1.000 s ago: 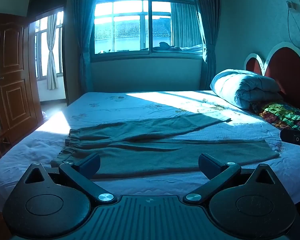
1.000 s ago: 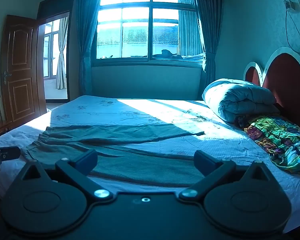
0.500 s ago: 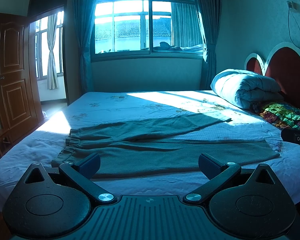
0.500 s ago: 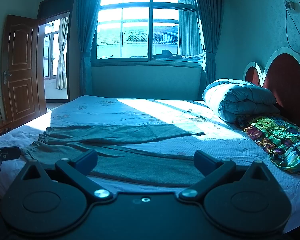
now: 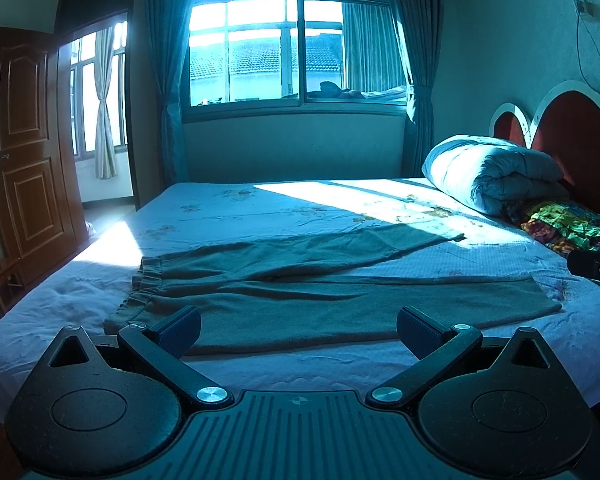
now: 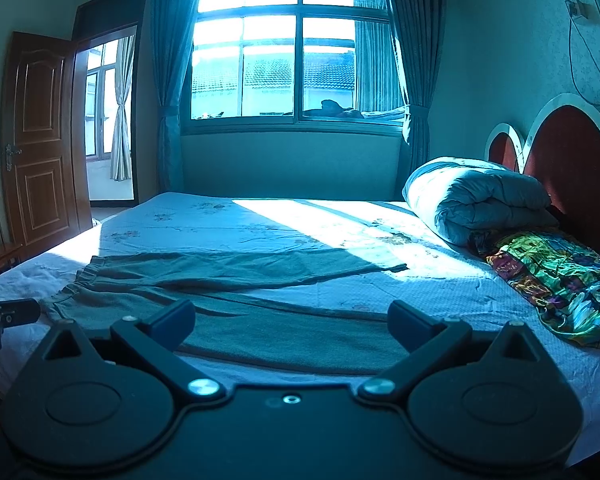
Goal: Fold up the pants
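Left tool (image 5: 299, 330): fingers spread wide, holding nothing, positioned at the near edge of the bed (image 5: 340, 364) above the bare sheet, just short of the near trouser leg. Right tool (image 6: 291, 322): fingers equally wide apart, empty, held over the near hem area of the same leg. Each tool appears at the edge of the other's view, well apart from it.

The pants (image 5: 300, 300) lie flat and unfolded on the bed, lengthwise across it. The elastic waistband is at the left, toward the door; both legs extend right, toward the headboard. The near leg runs parallel to the bed edge. The far leg angles away, leaving a wedge of sheet between the two hems.

Beyond the pants, a sunlit patch crosses the sheet. A rolled quilt (image 6: 476, 200) and a multicoloured cloth (image 6: 556, 280) rest at the headboard end. A window (image 5: 296, 40) with curtains fills the far wall; a wooden door (image 5: 24, 152) stands open at the left.
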Tool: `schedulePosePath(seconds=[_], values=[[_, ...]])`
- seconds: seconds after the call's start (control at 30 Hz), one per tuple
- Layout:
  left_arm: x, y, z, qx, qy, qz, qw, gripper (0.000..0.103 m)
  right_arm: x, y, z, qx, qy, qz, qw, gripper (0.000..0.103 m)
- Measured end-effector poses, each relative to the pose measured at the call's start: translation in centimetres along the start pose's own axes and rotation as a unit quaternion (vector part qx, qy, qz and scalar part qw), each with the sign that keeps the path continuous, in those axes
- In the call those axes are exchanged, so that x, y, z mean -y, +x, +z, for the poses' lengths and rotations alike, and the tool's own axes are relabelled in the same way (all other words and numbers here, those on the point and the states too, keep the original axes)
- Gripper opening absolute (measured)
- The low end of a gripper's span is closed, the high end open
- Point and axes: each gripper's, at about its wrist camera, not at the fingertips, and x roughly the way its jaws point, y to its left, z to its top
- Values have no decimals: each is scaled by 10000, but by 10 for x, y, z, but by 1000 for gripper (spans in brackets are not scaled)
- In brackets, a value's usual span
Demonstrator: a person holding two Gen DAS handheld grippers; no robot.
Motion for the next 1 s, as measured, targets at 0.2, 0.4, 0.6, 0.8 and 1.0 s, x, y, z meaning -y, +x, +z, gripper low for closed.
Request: schedulePosePath(seconds=[0.2,0.4,0.6,0.8,1.0], values=[[0,0,1,-10,-2,6,10000,103,2,0,0,-1,8,11,10000,97],[-1,1,1,-6,-4,10,10000,103,1,0,0,4,10,10,10000,97],[-2,1,0,-6,-18,2,10000,103,1,0,0,3,6,12,10000,97],[-4,1,0,-9,-22,0,10000,103,1,0,0,2,-5,15,10000,97],[-3,1,-1,-13,-10,2,10000,103,0,0,-2,-14,-12,33,10000,97]])
